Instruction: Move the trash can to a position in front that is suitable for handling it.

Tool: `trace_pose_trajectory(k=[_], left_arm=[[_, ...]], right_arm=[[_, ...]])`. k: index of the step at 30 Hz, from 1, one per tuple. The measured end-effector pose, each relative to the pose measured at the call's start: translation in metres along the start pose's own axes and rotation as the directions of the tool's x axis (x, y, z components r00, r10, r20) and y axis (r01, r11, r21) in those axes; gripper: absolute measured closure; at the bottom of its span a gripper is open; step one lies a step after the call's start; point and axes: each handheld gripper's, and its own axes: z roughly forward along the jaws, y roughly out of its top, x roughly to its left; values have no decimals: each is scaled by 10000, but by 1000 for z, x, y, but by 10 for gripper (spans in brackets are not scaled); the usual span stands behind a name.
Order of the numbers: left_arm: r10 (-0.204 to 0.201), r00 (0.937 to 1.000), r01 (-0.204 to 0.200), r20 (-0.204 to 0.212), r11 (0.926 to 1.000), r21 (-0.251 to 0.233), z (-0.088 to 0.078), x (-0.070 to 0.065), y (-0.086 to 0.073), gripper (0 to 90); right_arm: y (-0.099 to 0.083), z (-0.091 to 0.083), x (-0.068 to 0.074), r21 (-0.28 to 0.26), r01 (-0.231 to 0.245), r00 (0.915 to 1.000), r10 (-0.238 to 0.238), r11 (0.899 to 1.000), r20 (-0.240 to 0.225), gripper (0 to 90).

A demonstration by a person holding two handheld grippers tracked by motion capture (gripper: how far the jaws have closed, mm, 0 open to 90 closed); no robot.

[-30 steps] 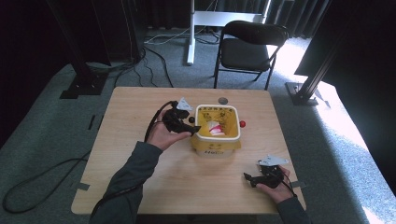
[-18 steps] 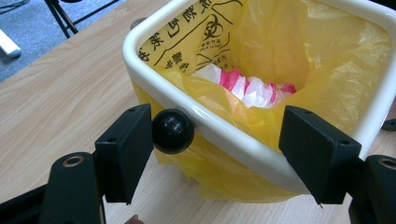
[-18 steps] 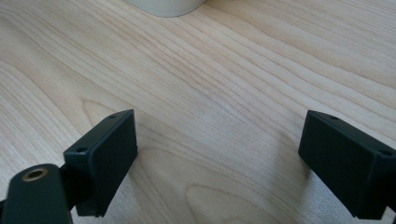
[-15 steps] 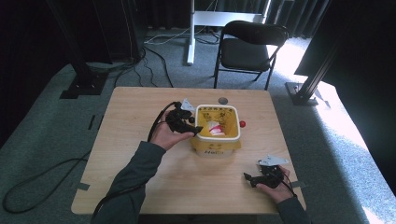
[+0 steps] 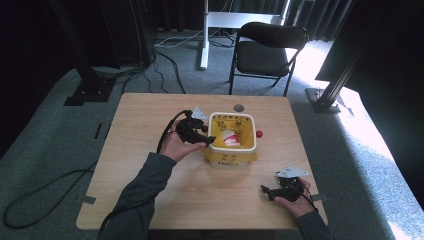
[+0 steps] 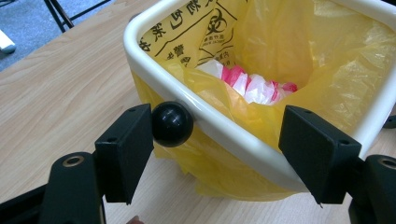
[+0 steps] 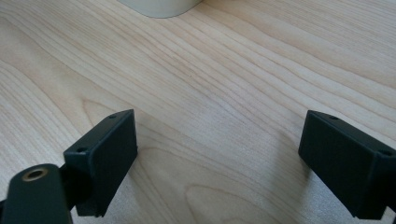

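The main risk, as I judge it, is that the small black ball [image 6: 172, 124] ends up outside the bin [image 5: 232, 139] instead of in it: in the left gripper view it sits against the inner face of one jaw of the left claw [image 6: 224, 158], level with the white rim and on its outer side, with nothing pressing it from the other jaw. It looks as if it is barely kept there, so a tilt or a nudge against the rim could send it rolling off across the table [image 5: 150, 115]. A second risk is that a jaw catches the loose yellow bag liner [image 6: 289, 56] and drags it, or pushes the light bin sideways, since the rim corner lies between the jaws. The left claw is spread wide, far wider than the ball, and touches the ball with one jaw only; I cannot tell whether the other jaw touches the rim or liner. Inside the bin lies crumpled red-and-white waste [image 6: 252, 84]. In the high view the left claw [image 5: 196, 131] is at the bin's left edge, and a red ball [image 5: 259, 133] rests on the table just beside its right side. The right claw [image 7: 219, 163] is also spread wide, holds nothing, and hangs low over bare wood, well apart from the bin.
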Motion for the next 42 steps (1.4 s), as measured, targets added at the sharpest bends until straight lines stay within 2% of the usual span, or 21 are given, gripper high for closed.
trace_pose_trajectory(k=[6, 14, 20, 29, 42], left_arm=[[102, 9999, -102, 127, 9999, -14, 2, 3, 1, 266], [-91, 9987, 100, 498, 9998, -170, 9, 13, 2, 265], [-310, 9951, 334, 940, 9991, -242, 16, 21, 2, 265], [-356, 9954, 374, 890, 9991, -184, 18, 19, 1, 267], [-422, 9966, 432, 702, 9990, -123, 5, 18, -10, 271]], right_arm=[[0, 0, 0, 1, 1, 10000, -1, 10000, 1, 109], [0, 0, 0, 0, 0, 10000, 0, 10000, 0, 109], [0, 0, 0, 1, 1, 10000, -1, 10000, -1, 110], [0, 0, 0, -2, -2, 10000, 2, 10000, -5, 109], [0, 0, 0, 6, 10, 10000, -10, 10000, -19, 109]])
